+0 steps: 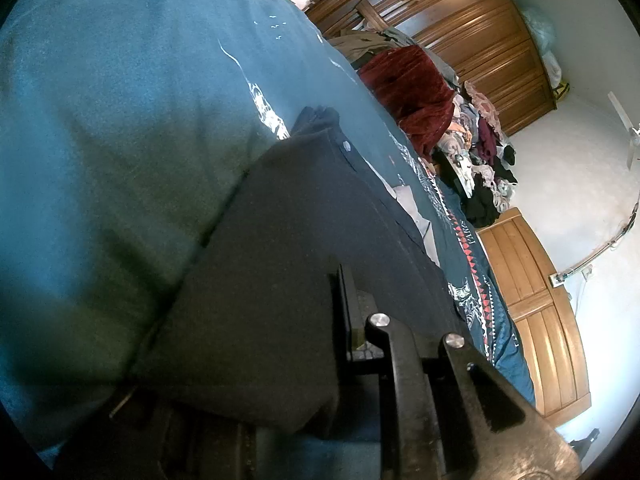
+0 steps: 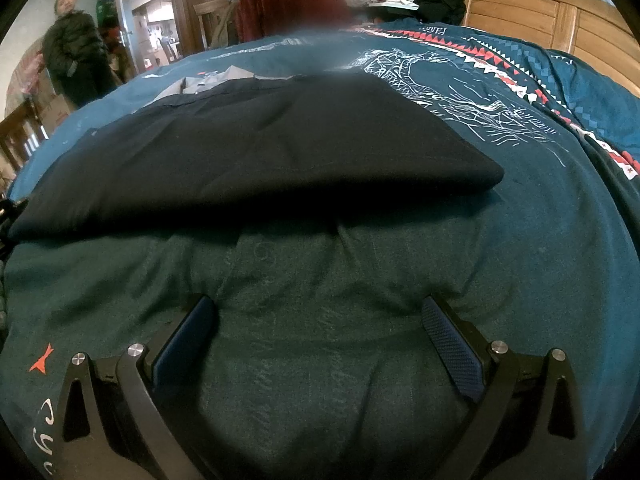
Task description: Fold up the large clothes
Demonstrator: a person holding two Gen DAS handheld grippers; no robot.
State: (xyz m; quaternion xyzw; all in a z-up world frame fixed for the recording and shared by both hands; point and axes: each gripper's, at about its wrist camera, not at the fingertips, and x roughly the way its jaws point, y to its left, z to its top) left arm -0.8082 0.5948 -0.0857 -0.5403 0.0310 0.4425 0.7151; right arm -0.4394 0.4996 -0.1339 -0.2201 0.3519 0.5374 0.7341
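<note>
At the left, the left gripper appeared clamped on a near edge of the dark garment, though cloth draped over one finger, so only the other showed plainly; I judged it closed on the fabric. The garment lay partly folded across the middle of the teal bedspread, its grey collar toward the far edge. Further right, the right gripper rested with its jaws spread wide and empty on the bedspread at the near edge, short of the garment's hem. The risk, as I read it, was twofold: the right fingers, pressed into the soft cover, might pinch bedspread along with the hem, and a one-sided lift from the left could drag the fold askew.
</note>
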